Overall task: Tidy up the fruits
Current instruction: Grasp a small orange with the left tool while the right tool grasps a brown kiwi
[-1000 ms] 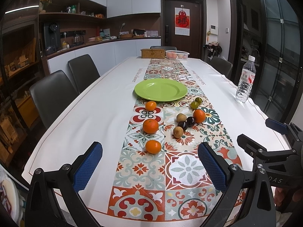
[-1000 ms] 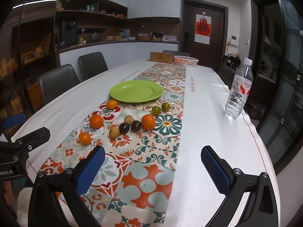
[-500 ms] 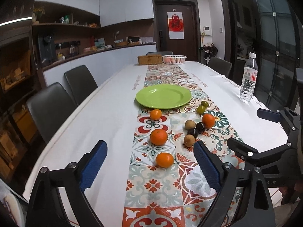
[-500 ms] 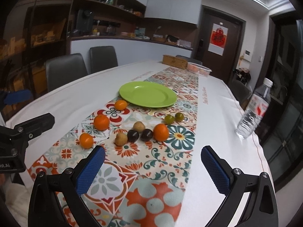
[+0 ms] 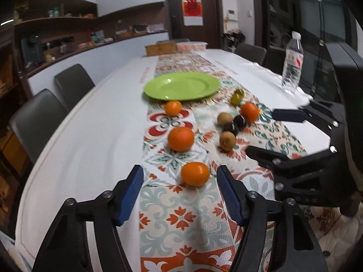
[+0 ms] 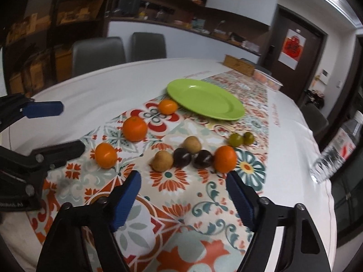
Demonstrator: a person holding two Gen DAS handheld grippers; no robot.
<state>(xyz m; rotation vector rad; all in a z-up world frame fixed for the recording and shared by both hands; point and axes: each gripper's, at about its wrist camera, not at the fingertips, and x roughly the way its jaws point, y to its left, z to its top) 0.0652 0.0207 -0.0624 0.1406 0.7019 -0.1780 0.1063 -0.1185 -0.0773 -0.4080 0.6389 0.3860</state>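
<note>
A green plate (image 5: 181, 85) (image 6: 205, 98) sits empty on the patterned table runner (image 5: 181, 215). In front of it lie several loose fruits: oranges, two brown kiwis, two dark plums and two small green fruits (image 5: 237, 96). My left gripper (image 5: 180, 181) is open, its blue pads on either side of the nearest orange (image 5: 195, 173) without touching it. My right gripper (image 6: 183, 185) is open and empty, just short of a brown kiwi (image 6: 161, 161), the dark plums (image 6: 182, 157) and an orange (image 6: 224, 155). Each gripper shows at the side of the other's view.
A water bottle (image 5: 292, 64) stands near the table's right edge. A wooden box (image 5: 161, 48) and a plastic tub (image 5: 191, 46) sit at the far end. Dark chairs (image 5: 36, 122) line the left side. White tablecloth lies on both sides of the runner.
Both grippers have moved forward and lower toward the fruits. The left gripper now brackets the nearest orange; the right one has closed in on the kiwi and plum cluster.
</note>
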